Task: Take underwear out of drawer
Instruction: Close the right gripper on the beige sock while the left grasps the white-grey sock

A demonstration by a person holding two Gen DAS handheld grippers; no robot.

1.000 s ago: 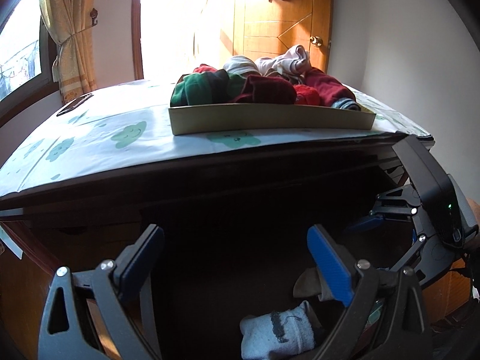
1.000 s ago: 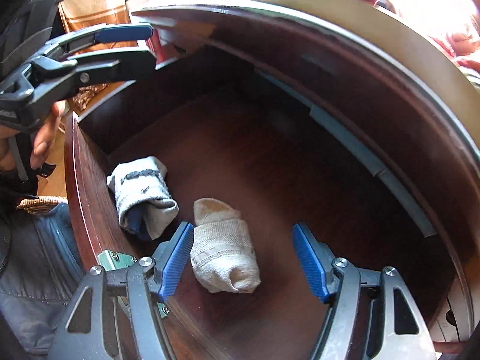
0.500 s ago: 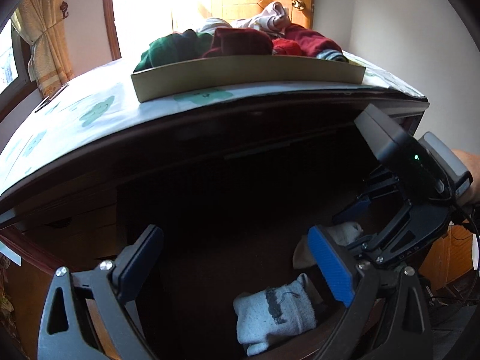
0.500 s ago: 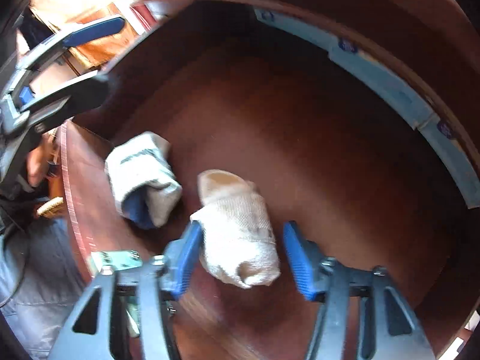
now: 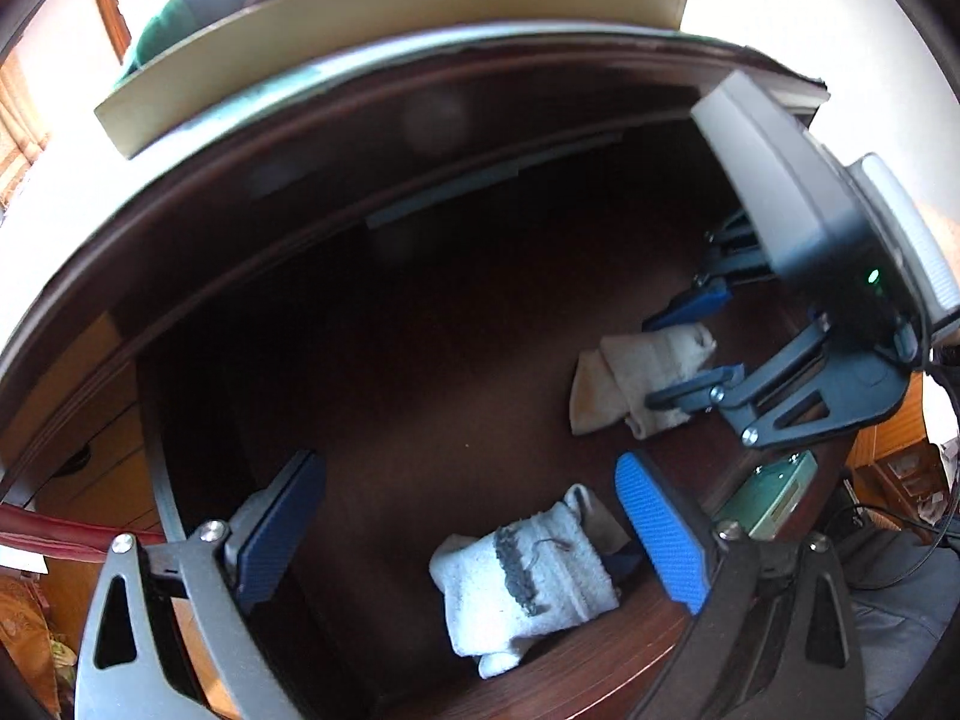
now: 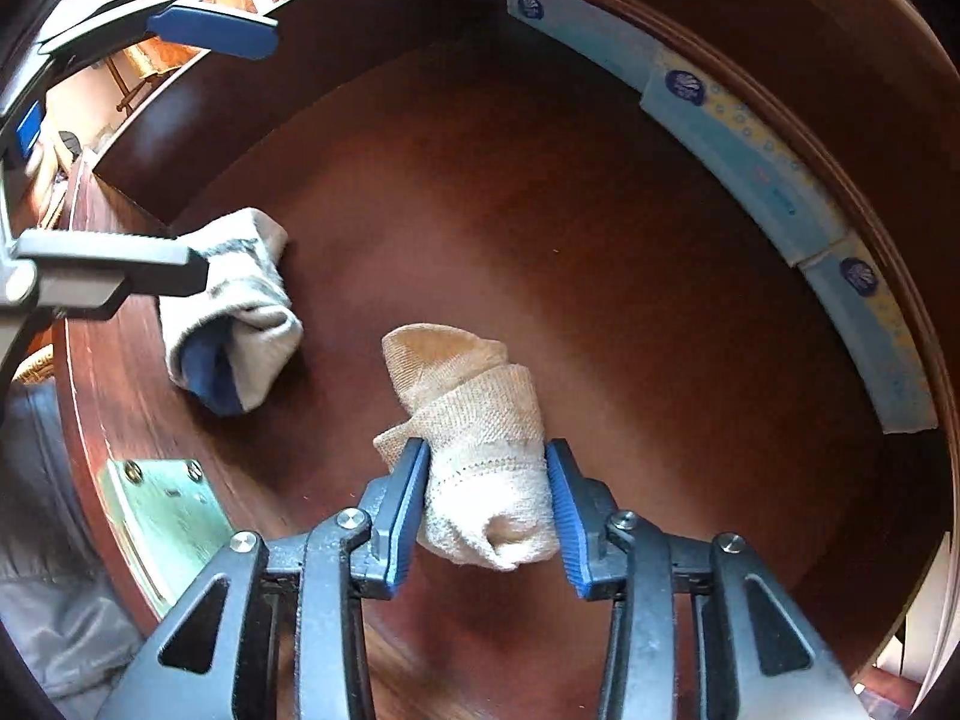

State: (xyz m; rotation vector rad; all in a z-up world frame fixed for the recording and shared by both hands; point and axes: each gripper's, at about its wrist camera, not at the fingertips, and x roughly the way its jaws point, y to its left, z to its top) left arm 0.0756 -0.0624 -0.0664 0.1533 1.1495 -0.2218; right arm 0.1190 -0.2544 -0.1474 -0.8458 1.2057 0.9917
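A rolled beige sock (image 6: 480, 438) lies on the floor of the open drawer (image 6: 600, 210), and is clasped between the blue pads of the right gripper (image 6: 487, 501), whose jaws have just been closing onto it. At its ten o'clock a grey-white sock (image 6: 240, 324) is seen beside the drawer's front wall. Above that sock the left gripper (image 5: 474, 534) is held spread wide, nothing between its pads.

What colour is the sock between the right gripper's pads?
Beige sock, seen best in the right wrist view.
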